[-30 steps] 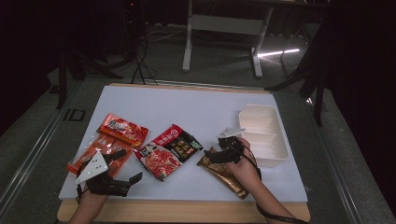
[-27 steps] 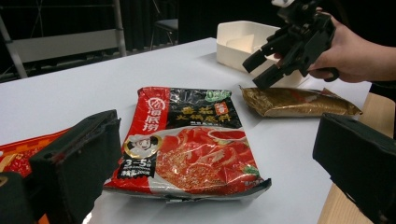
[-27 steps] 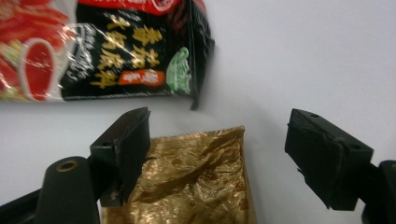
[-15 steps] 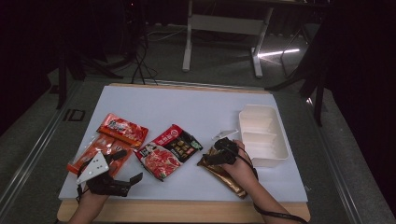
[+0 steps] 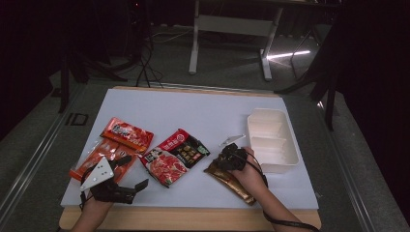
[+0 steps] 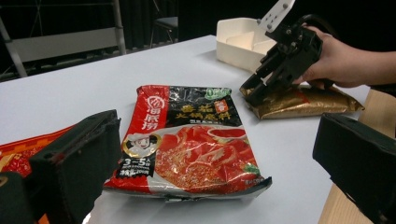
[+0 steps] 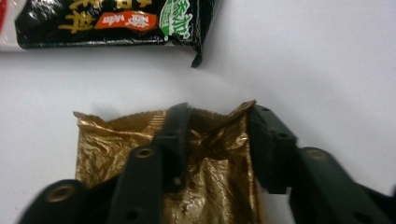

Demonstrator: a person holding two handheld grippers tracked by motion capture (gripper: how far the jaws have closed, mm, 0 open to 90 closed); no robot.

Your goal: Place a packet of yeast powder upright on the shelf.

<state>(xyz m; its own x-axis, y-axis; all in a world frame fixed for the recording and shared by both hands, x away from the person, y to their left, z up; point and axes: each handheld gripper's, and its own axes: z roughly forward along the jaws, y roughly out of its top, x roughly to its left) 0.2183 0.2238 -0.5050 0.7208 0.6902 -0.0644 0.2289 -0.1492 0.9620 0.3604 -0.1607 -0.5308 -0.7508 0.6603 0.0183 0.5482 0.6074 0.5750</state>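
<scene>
At 5 o'clock on the table (image 5: 203, 108), right gripper (image 7: 217, 140) is pinching the gold packet's (image 7: 215, 186) top edge; left gripper (image 5: 129, 170) is resting with jaws spread at 7 o'clock.

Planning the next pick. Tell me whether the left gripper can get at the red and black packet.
Probably yes: the left gripper is open, and the red and black packet lies flat just ahead, bare tabletop between.
</scene>
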